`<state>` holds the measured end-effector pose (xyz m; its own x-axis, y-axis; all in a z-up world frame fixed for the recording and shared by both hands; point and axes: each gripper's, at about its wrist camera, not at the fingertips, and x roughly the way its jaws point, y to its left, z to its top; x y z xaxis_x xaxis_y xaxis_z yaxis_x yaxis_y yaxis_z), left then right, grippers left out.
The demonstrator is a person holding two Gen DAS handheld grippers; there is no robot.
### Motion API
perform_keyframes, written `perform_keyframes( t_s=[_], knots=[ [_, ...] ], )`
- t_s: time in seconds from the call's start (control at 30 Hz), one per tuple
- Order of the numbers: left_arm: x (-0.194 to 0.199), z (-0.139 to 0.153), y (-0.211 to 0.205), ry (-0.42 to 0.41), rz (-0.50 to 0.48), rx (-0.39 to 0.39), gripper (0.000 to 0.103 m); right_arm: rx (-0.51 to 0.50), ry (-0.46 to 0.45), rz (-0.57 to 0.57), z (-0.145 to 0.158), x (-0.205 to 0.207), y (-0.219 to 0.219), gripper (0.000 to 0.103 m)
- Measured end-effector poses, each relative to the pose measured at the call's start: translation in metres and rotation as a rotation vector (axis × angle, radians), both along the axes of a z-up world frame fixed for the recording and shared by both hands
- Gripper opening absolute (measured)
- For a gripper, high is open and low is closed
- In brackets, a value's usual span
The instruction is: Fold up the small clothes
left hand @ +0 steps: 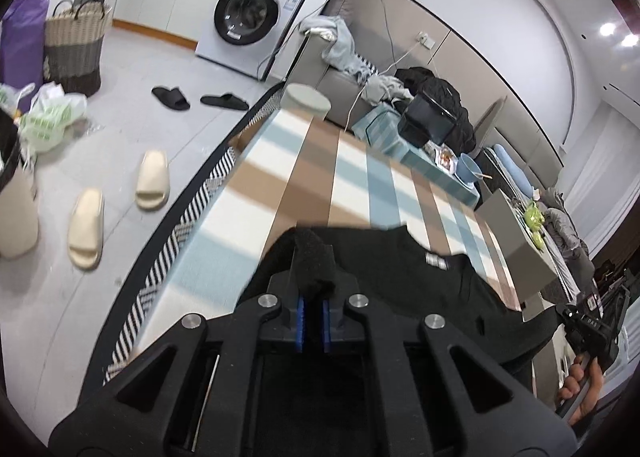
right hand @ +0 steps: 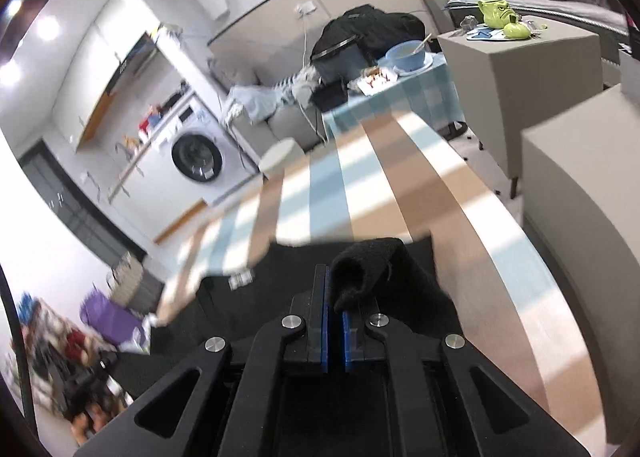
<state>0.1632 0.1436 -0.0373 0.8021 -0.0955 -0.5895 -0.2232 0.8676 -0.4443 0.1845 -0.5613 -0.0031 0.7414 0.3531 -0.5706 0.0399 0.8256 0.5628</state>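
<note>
Left wrist view: left hand-held gripper (left hand: 314,277) pinches fuzzy black garment (left hand: 420,277) over striped desk (left hand: 304,173); right hand-held gripper (right hand: 352,285) likewise.

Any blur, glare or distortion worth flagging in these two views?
Left wrist: strong fisheye bending, slight smear on the cream slippers, ceiling lights blown out. Right wrist: heavier motion blur lower left and across the striped table; black garment lacks detail.

Lived-in home, combined laundry/living room. Washing machine (left hand: 249,19) at 11 o'clock, wicker laundry basket (left hand: 75,45) at 10, slippers (left hand: 120,213) on tile floor at 9, sofa (left hand: 344,85) with clothes heaped at 1.
</note>
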Motion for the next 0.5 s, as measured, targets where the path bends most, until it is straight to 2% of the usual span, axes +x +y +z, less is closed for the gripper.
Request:
perform_keyframes(
  t_s=[0.07, 0.13, 0.27, 0.33, 0.5],
  knots=[
    [0.020, 0.002, 0.002, 0.003, -0.001, 0.008, 0.003, 0.007, 0.007, -0.025, -0.002, 0.018, 0.000, 0.005],
    [0.039, -0.001, 0.004, 0.024, -0.002, 0.018, 0.003, -0.005, 0.052, -0.045, -0.014, 0.035, 0.003, 0.005],
    [0.071, -0.024, 0.002, 0.095, -0.010, 0.016, 0.003, -0.019, 0.148, -0.070, -0.046, 0.051, 0.002, 0.005],
    [0.081, -0.035, 0.001, 0.121, -0.007, 0.010, 0.003, 0.009, 0.189, -0.079, -0.062, 0.055, -0.003, 0.005],
    [0.100, -0.040, 0.001, 0.143, -0.021, 0.001, 0.004, 0.004, 0.221, -0.088, -0.065, 0.065, -0.003, 0.005]
  ],
)
